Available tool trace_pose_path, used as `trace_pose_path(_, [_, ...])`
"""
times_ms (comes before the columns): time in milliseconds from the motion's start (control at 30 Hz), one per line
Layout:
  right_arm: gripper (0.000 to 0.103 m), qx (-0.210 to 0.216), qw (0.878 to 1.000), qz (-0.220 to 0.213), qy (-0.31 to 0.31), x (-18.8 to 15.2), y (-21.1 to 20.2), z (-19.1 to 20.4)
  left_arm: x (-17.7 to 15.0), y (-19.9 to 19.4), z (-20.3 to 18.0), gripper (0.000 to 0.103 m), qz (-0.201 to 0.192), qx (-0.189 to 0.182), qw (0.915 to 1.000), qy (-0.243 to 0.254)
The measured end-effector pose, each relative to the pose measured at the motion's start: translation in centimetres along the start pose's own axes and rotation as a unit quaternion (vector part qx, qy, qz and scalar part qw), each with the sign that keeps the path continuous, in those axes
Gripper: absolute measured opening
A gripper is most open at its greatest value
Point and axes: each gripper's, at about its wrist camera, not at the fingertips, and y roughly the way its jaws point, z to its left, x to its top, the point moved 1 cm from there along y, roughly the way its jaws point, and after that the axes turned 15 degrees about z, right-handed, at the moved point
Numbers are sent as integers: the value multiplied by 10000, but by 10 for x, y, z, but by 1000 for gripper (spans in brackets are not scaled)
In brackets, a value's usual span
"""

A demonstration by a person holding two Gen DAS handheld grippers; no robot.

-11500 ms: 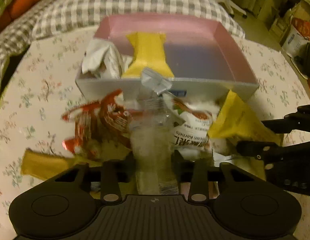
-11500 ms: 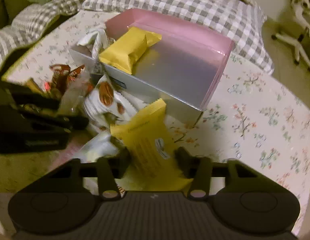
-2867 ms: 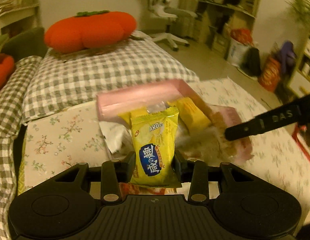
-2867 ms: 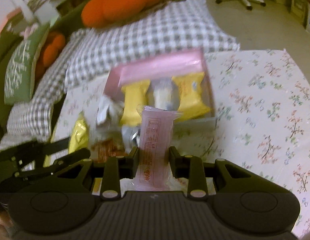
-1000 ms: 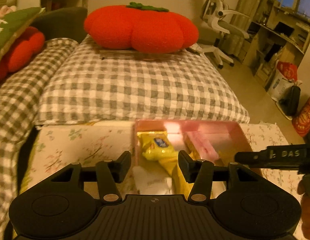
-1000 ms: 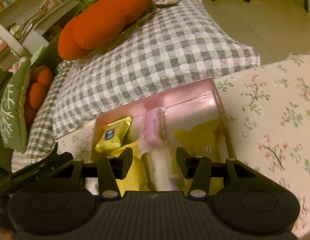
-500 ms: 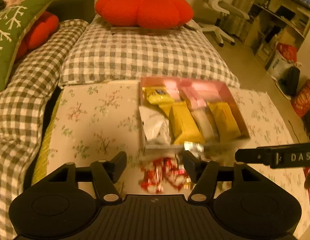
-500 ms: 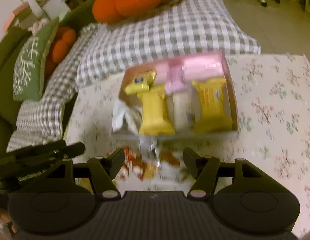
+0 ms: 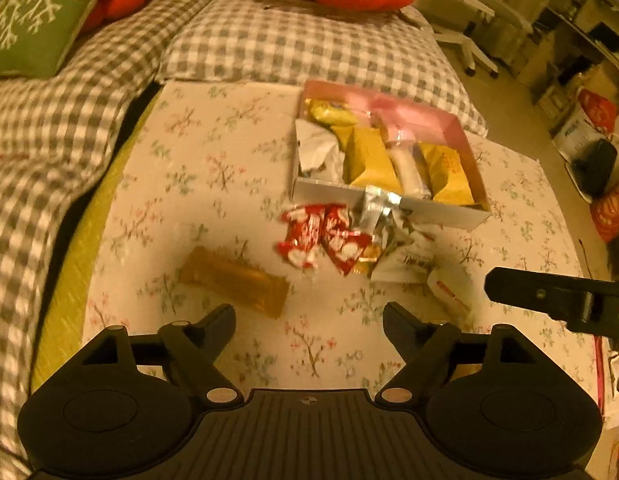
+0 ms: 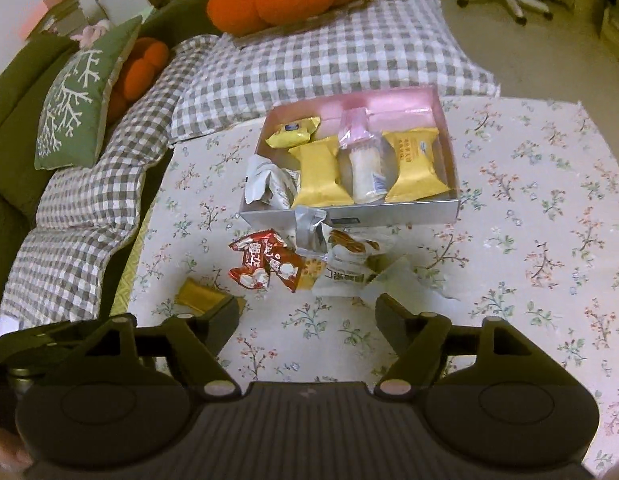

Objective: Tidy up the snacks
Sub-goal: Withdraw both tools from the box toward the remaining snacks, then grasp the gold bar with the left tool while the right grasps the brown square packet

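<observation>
**Both claws released above loose snacks**

Left claw (image 9: pixel 308 322) and right claw (image 10: pixel 306 312): jaws spread wide, just been opening, nothing between them. Hovered over the floral surface (image 10: pixel 529 208). Pink box (image 10: pixel 389 106) near the far edge, holding yellow packets (image 10: pixel 319 172), a white packet (image 10: pixel 365 174) and a pink one (image 10: pixel 355 124). Loose in front of the box: red wrappers (image 9: pixel 323 236), a silver sachet (image 10: pixel 309 226), a white nut pack (image 10: pixel 347 260). Golden bar (image 9: pixel 233 280) apart, toward the left.

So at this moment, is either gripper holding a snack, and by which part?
Nothing is held. The left gripper and right gripper have both just been opening, with only the floral cloth between their fingers; the loose snacks lie untouched.
</observation>
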Motion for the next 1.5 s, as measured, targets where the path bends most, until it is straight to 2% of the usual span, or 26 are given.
trace_pose_path(100, [79,-102,9999,121,-47,-7,9,-2,-7,9,5,82,22,195,9997,-114])
trace_pose_path(233, [79,-282,9991,321,40,-12,18,-14,-11,17,11,82,125,167,9993,-313])
trace_pose_path(367, [79,-409,9977,524,131,-12,27,-23,-18,29,5,84,249,248,9989,-307])
trace_pose_path(533, [79,-487,9941,934,269,-20,45,-31,-22,51,-1,84,691,127,9964,-471])
trace_pose_path(600, [78,-648,9918,1042,353,-24,51,-35,-22,53,-3,86,702,84,9962,-500])
trace_pose_path(733, [75,-650,9876,1346,485,-30,62,-45,-26,55,-12,89,717,111,9967,-378])
trace_pose_path(867, [75,-805,9859,1399,439,-33,65,-43,-24,58,-19,89,768,209,9966,-188])
trace_pose_path(1000, [74,-915,9857,1363,370,-31,65,-42,-21,58,-14,90,761,242,9964,-269])
trace_pose_path(1200, [64,-969,9836,1454,451,-27,78,-49,-19,58,-5,90,717,363,9960,-389])
trace_pose_path(1300, [53,-850,9823,1531,671,-25,86,-57,-17,60,-3,90,689,495,9957,-377])
trace_pose_path(1367, [38,-871,9805,1611,711,-27,90,-57,-16,62,-2,90,696,565,9952,-382])
trace_pose_path(1433, [32,-976,9809,1552,644,-27,89,-52,-15,62,0,90,685,585,9951,-416])
trace_pose_path(1500, [30,-975,9838,1398,556,-26,82,-44,-14,61,2,90,654,598,9950,-463])
